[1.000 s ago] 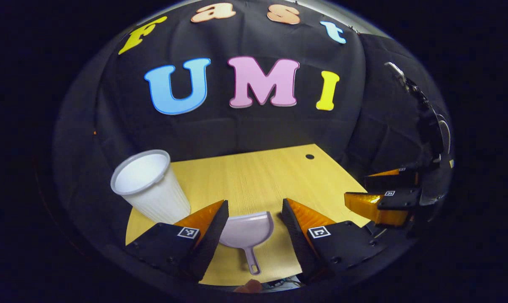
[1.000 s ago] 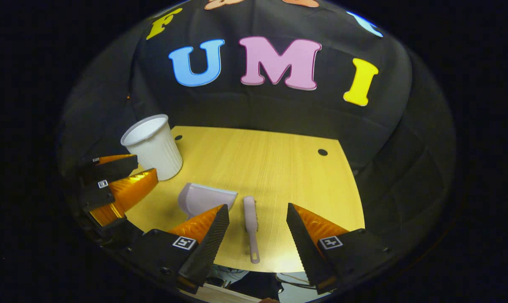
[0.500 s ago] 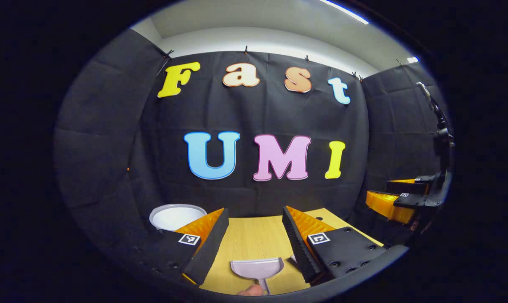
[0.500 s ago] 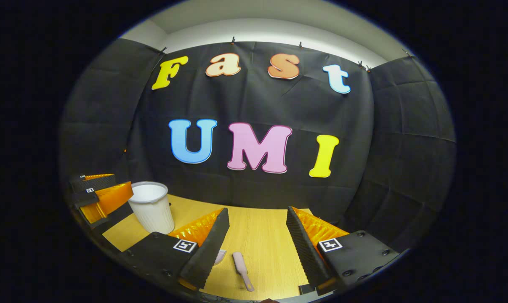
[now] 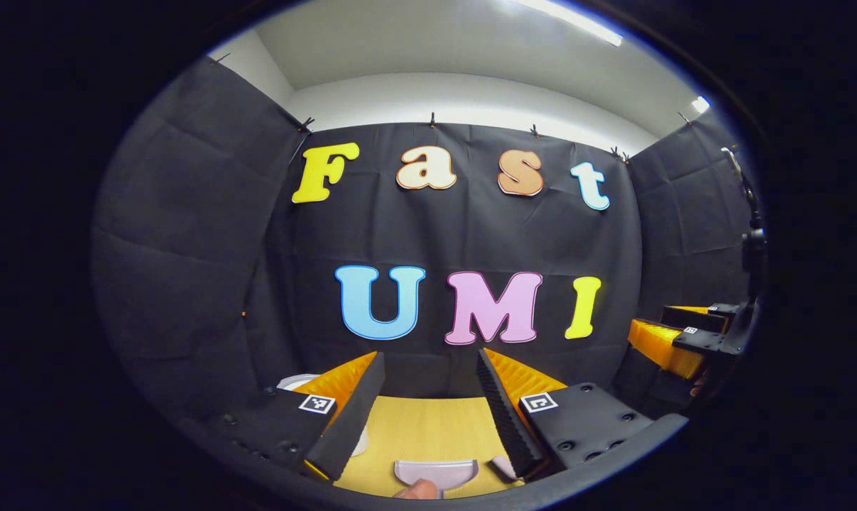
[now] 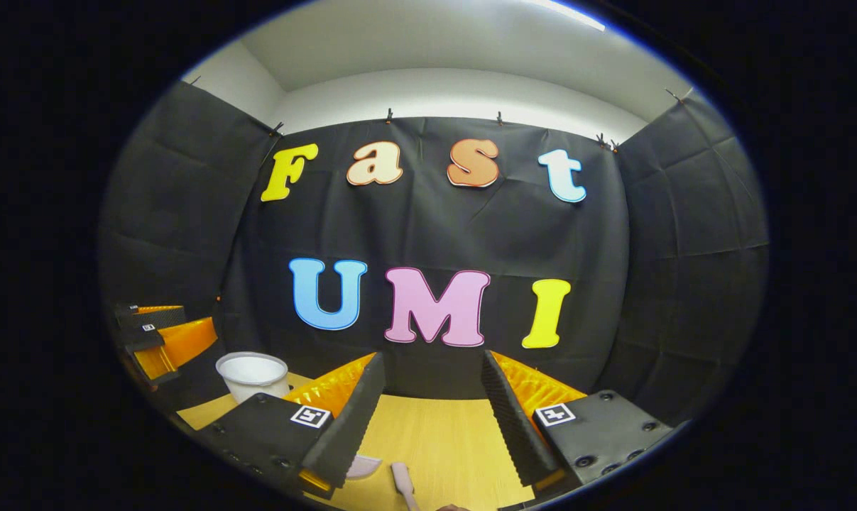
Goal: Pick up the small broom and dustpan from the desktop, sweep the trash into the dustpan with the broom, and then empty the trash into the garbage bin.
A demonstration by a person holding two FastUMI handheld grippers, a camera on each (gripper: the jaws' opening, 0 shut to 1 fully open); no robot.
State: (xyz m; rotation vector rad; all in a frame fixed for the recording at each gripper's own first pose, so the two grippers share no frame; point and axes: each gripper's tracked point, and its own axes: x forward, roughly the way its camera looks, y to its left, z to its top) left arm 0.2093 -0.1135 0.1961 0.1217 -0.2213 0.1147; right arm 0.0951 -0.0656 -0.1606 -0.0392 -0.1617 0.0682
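Bare tabletop (image 6: 442,440) lies open ahead of both grippers; the white bin (image 6: 252,375) stands at the left, the black cloth wall (image 6: 428,369) closes the far edge.

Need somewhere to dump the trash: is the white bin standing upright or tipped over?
Upright: in the right gripper view the white bin stands on the desktop with its round mouth facing up.

A small recording booth inside an ordinary room: black cloth (image 6: 428,213) pinned up with clips walls three sides, a plain white wall and ceiling with a strip light (image 5: 570,13) show above, and a wood-grain counter (image 6: 442,440) stands inside.
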